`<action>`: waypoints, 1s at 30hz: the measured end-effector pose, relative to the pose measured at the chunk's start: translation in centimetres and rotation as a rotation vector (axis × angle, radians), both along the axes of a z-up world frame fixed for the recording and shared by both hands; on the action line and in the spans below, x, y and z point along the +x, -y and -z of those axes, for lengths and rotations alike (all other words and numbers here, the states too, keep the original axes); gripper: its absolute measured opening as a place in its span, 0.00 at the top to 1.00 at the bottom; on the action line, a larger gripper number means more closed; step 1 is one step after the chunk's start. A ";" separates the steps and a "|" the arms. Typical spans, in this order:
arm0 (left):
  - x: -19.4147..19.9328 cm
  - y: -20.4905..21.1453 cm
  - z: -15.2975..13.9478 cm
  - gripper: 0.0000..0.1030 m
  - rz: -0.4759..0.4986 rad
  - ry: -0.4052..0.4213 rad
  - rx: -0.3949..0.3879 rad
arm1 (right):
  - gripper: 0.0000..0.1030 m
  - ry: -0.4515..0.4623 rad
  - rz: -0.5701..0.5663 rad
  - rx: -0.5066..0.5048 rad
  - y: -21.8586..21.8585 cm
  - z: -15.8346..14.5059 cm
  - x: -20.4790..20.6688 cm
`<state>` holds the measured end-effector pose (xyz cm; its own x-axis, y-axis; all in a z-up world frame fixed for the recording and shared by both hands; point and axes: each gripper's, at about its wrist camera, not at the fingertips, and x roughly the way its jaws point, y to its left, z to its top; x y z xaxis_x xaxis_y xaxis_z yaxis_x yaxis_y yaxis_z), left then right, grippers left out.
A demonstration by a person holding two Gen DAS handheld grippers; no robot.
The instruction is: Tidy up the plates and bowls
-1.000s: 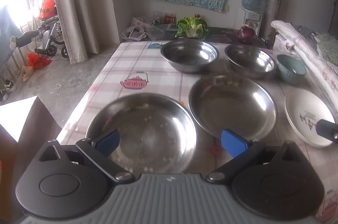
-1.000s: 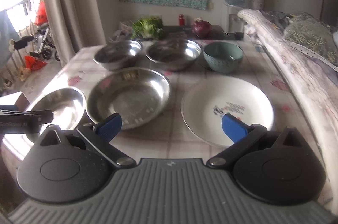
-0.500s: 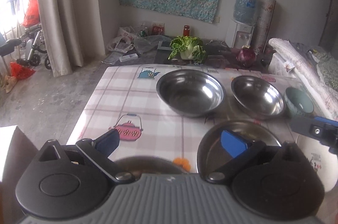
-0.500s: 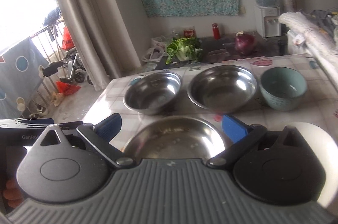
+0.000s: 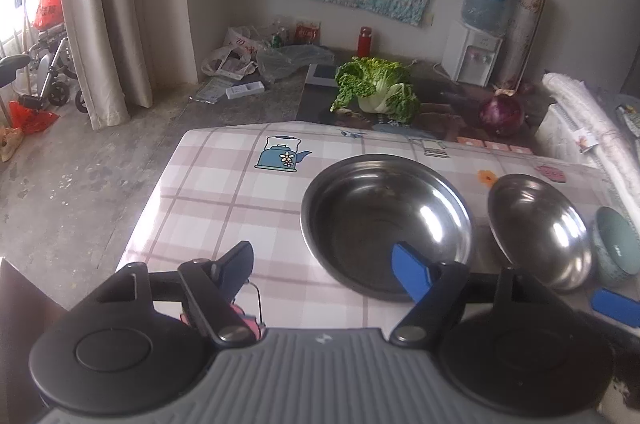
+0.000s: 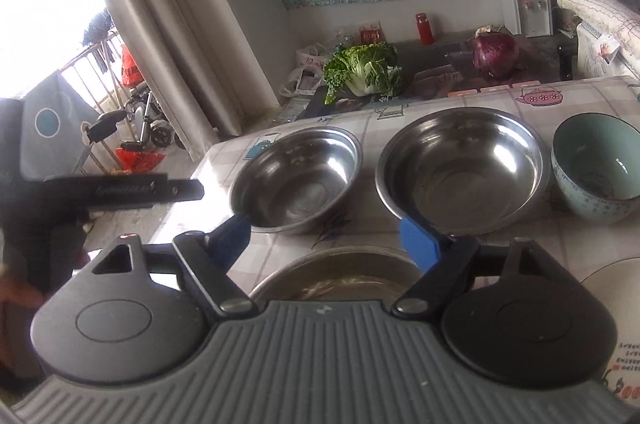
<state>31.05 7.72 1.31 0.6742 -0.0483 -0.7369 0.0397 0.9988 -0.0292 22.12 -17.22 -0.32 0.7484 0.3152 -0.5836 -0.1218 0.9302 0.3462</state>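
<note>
**Both grippers poised over the bowls, nothing picked up yet**

Three bowls sit in a row across the far half of the table (image 6: 460,236): a left steel bowl (image 6: 296,180), a middle steel bowl (image 6: 460,170) just beside it, and a teal bowl (image 6: 596,168) at the right end. Nearer, a steel pan (image 6: 336,274) shows below the right gripper (image 6: 330,234), and the rim of a white plate (image 6: 616,288) peeks in at the near right.

The right gripper hangs above the gap between the two steel bowls, jaws spread wide and holding nothing. The left gripper (image 5: 324,270) is likewise wide open and empty, one finger over the near rim of the left steel bowl.

The risk, as I see it: steel rims are thin and slick, so a shallow pinch could let a bowl tip or slide out. The bowls sit close, and lifting one may knock its neighbour. The two grippers are near each other and could collide.

The plate carries printed characters, too small to read. The tablecloth has teapot pictures; no brand is legible.
</note>
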 end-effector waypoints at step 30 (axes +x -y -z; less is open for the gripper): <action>4.4 -2.5 5.7 0.76 0.041 -0.302 0.161 | 0.70 -0.140 -0.134 -0.056 -4.4 2.9 10.7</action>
<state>35.46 10.25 -4.40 0.4247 0.0618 -0.9032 0.0938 0.9893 0.1118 32.78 -12.85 -3.22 0.6120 0.3706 -0.6986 -0.2003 0.9272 0.3165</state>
